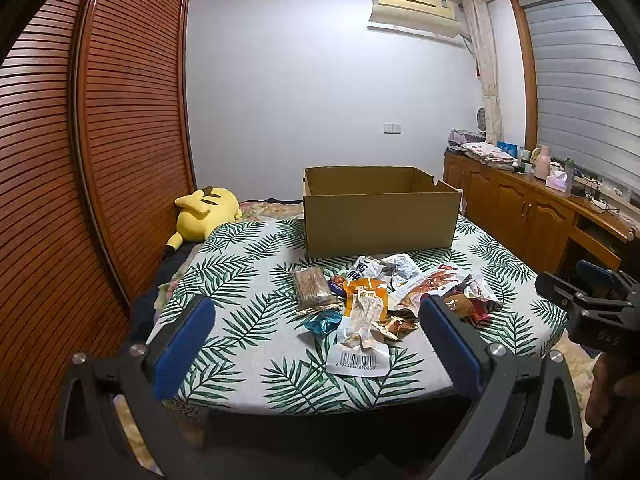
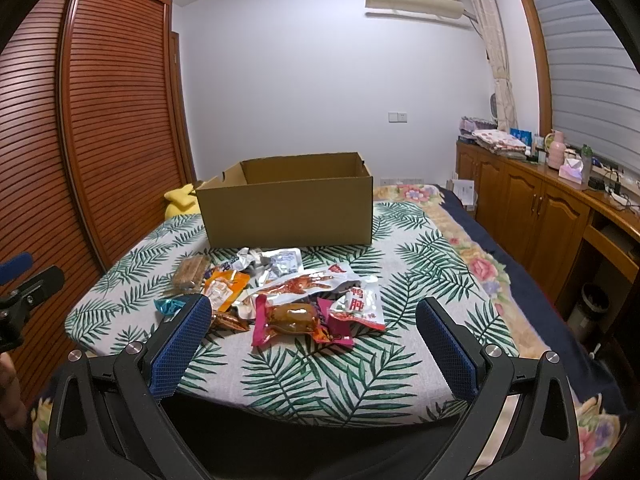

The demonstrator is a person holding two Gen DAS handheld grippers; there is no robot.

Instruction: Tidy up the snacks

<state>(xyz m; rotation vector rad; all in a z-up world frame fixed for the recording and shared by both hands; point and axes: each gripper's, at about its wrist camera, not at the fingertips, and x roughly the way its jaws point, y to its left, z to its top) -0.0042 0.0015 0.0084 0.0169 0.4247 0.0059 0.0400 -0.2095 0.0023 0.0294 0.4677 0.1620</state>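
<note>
- Setting — a bedroom in a home, shown by furnishings visible in both wrist views.
- Bed (image 2: 460, 248): floral bedding, partly overlaid by a leaf-print cloth (image 1: 248, 288).
- Louvred wooden wardrobe (image 1: 120, 120) along the left wall; yellow plush toy (image 1: 206, 214) beside it.
- Wall-mounted air conditioner (image 1: 414, 10) above a tied-back curtain (image 1: 486, 64) and a window blind (image 1: 580, 88).
- Low wooden cabinets (image 2: 532, 208) on the right — folded linen (image 2: 498, 142), a pink flask (image 2: 556, 154) and a tissue box (image 2: 571, 171) on top.
</note>
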